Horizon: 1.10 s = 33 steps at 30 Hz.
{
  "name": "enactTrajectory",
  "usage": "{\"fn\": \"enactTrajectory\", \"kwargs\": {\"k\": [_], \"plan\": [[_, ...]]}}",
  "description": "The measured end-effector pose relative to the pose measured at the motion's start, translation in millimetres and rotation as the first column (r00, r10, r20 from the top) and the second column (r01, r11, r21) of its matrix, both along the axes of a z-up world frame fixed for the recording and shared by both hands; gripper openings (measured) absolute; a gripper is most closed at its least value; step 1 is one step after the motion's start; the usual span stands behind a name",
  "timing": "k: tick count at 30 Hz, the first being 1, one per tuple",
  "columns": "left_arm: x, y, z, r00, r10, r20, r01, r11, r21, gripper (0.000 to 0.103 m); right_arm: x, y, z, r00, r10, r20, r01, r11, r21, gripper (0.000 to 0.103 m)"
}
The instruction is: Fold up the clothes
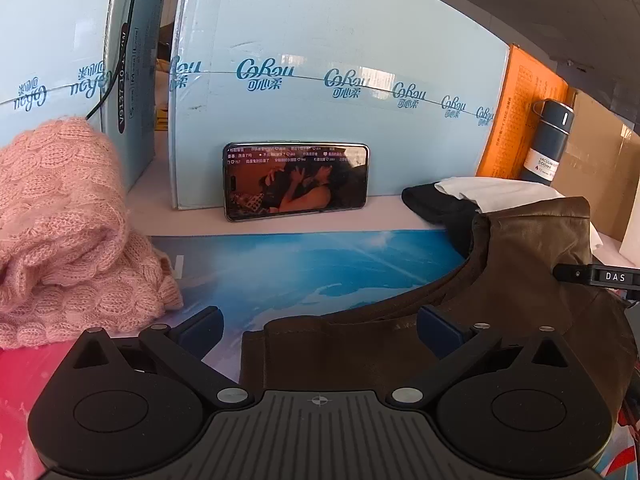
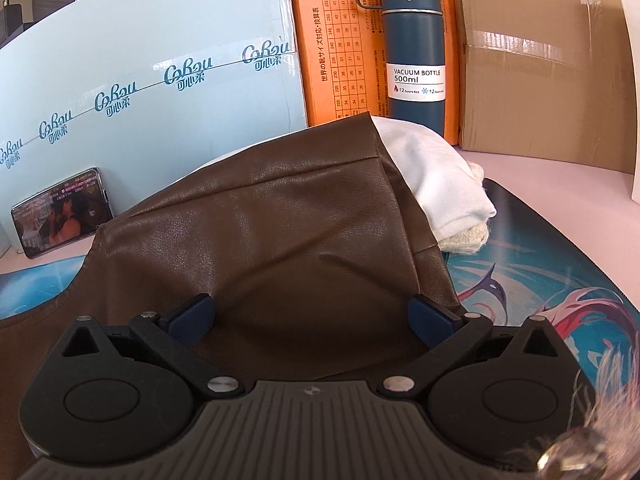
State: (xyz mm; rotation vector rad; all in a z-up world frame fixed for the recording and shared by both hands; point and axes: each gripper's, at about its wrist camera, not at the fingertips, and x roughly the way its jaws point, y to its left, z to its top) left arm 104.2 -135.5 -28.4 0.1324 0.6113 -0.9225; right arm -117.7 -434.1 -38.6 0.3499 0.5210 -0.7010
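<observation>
A brown leather-like garment (image 1: 500, 280) lies folded over on the printed blue mat (image 1: 304, 268), its far end draped on a pile of black and white clothes (image 1: 472, 192). My left gripper (image 1: 320, 328) hovers open over the garment's near left edge, nothing between its blue pads. In the right wrist view the same garment (image 2: 280, 224) fills the middle. My right gripper (image 2: 312, 316) stands wide open just above it, the pads apart from the fabric. White cloth (image 2: 440, 184) shows under the garment's far right corner.
A pink knitted sweater (image 1: 60, 232) lies heaped at the left. A phone (image 1: 296, 180) leans on a pale blue carton (image 1: 340, 100). A dark blue vacuum bottle (image 2: 416, 48) stands before an orange box (image 2: 336, 40) and a cardboard box (image 2: 540, 72). The mat (image 2: 540, 280) lies bare at right.
</observation>
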Motion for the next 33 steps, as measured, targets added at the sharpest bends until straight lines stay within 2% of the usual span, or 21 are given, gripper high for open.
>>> {"fn": "enactTrajectory", "kwargs": {"k": [16, 33], "plan": [[0.8, -3.3, -5.3, 1.0, 0.01, 0.004, -0.01, 0.999, 0.049, 0.103, 0.2, 0.6, -0.8, 1.0, -0.001, 0.003, 0.001, 1.0, 0.001, 0.103], [5.8, -1.3, -7.9, 1.0, 0.012, -0.017, -0.011, 0.999, 0.052, 0.103, -0.2, -0.2, -0.9, 1.0, 0.0, 0.004, 0.0, 1.0, 0.001, 0.103]]}}
